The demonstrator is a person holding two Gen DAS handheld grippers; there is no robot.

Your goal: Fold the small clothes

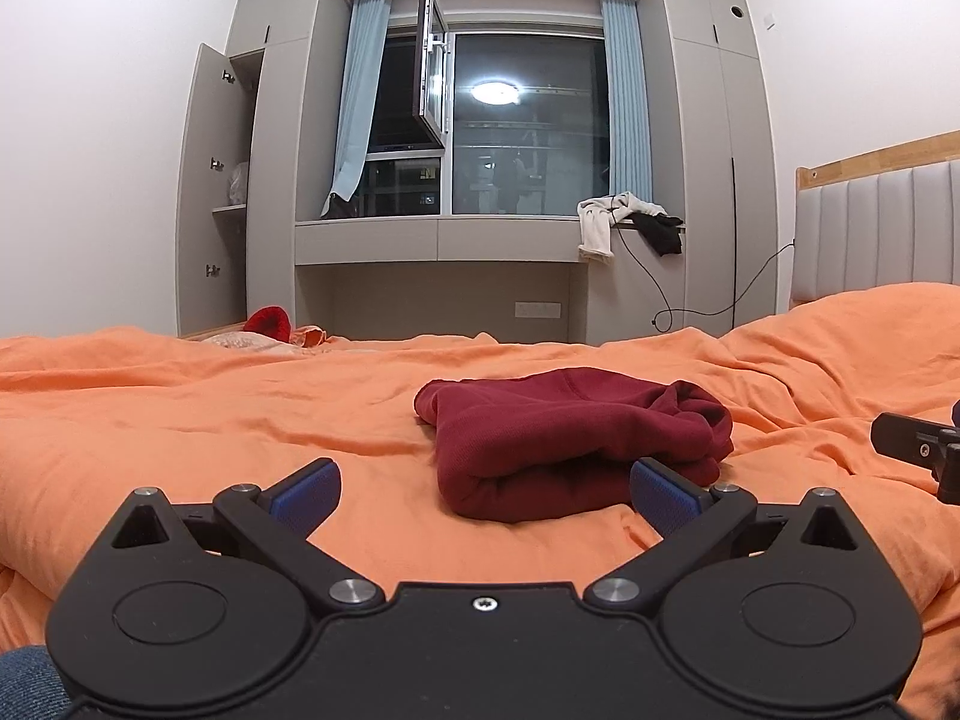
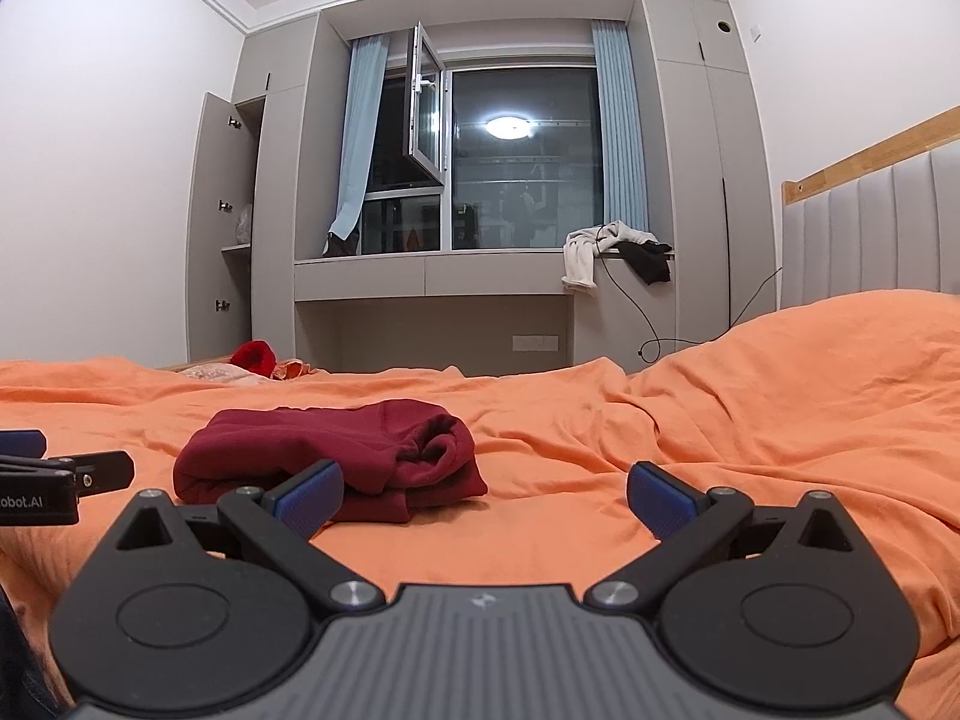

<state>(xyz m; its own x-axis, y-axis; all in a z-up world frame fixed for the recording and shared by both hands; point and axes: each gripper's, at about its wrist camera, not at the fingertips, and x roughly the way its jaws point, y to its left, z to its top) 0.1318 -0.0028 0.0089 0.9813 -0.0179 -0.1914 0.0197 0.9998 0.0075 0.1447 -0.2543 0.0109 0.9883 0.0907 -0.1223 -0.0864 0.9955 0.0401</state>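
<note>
A dark red garment (image 1: pixel 570 444) lies folded in a compact bundle on the orange bedcover (image 1: pixel 180 420). My left gripper (image 1: pixel 483 495) is open and empty, just in front of the bundle's near edge. In the right wrist view the same garment (image 2: pixel 336 456) lies ahead to the left. My right gripper (image 2: pixel 483 495) is open and empty, to the right of the bundle, its left fingertip (image 2: pixel 309 498) in front of the cloth's edge. Each gripper shows at the edge of the other's view: the right one (image 1: pixel 918 444), the left one (image 2: pixel 60 474).
More small clothes, one bright red (image 1: pixel 270 321), lie at the bed's far left edge. White and black clothes (image 1: pixel 624 222) hang off the window ledge. An open wardrobe door (image 1: pixel 210 180) stands at left, a padded headboard (image 1: pixel 888 228) at right. A cable (image 1: pixel 690 306) trails by the cabinet.
</note>
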